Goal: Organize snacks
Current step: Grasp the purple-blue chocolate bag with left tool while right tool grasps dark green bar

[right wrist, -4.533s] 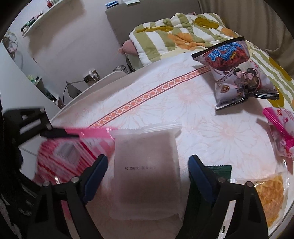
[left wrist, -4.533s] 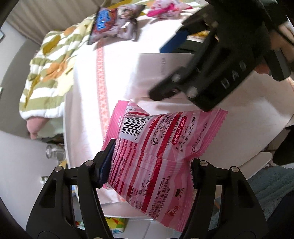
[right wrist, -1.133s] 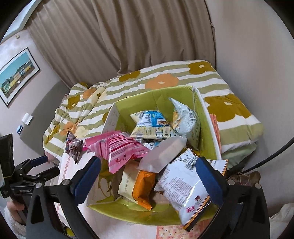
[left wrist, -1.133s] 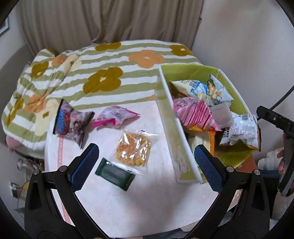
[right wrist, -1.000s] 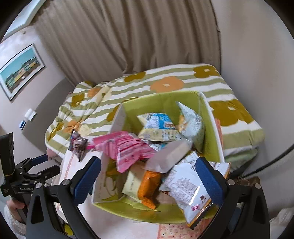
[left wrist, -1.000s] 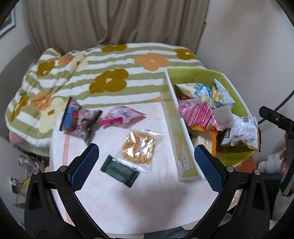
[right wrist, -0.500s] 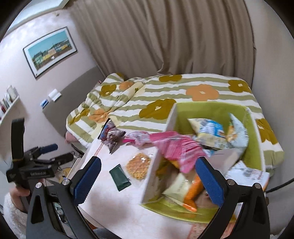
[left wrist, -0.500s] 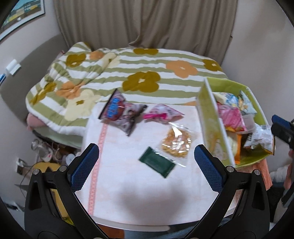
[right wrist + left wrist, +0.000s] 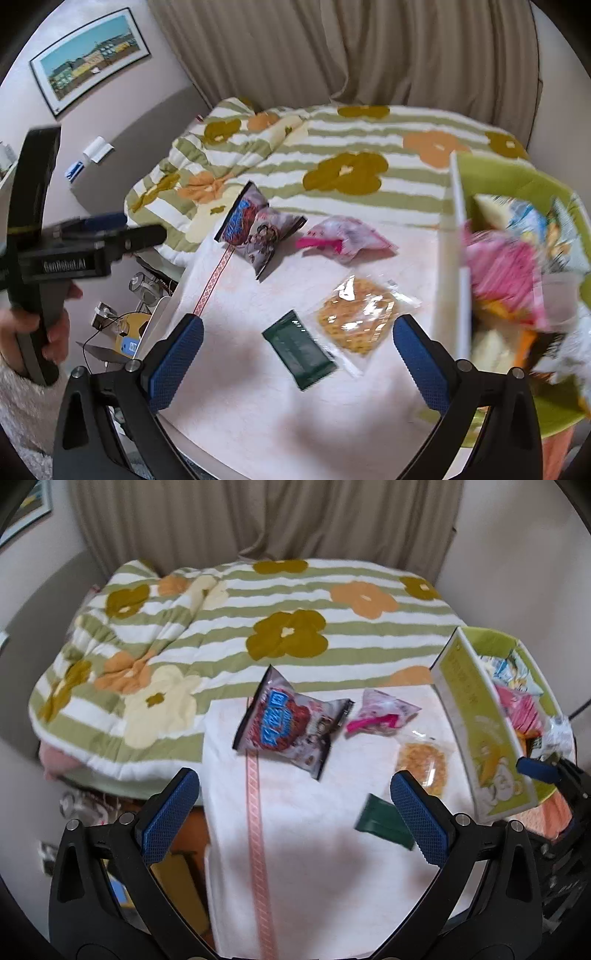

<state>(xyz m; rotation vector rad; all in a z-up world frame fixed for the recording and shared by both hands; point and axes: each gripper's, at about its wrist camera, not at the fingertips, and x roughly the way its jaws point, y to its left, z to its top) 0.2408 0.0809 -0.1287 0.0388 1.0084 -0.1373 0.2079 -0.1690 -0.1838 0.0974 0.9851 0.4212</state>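
- A small table (image 9: 258, 406) covered with a white cloth was seen in a bedroom, set against a bed with a green-striped floral quilt (image 9: 258, 602); beige curtains (image 9: 369, 48) hung behind, and a framed picture (image 9: 90, 55) was on the wall.
- Nearest in each wrist view, both tools were held above the table: the left gripper (image 9: 295, 808) and the right gripper (image 9: 297, 350) were each seen with jaws spread wide and nothing between the blue pads.
- Just beyond the right gripper, a dark green packet (image 9: 299, 349) was lying flat, and beside it, apparently overlapping it, a clear bag of yellow crackers (image 9: 356, 317) was seen.
- To the right, a green box (image 9: 452, 277) was standing at the table's edge, already piled with packets, a pink striped one (image 9: 502, 273) on top.
- Farther off, a pink-and-white packet (image 9: 343, 238) and a dark crisp bag with blue lettering (image 9: 255, 229) were lying near the bed-side edge, close together but apart.
- Four snacks were judged to be left on the cloth, so the work was taken to be between deposits, with a fresh pick not yet begun.
- The next move was judged to call for lowering one gripper over a nearby packet, probably the green one or the crackers, closing on an edge, and carrying it to the box; the flat packets were expected to be awkward to pinch from the cloth.
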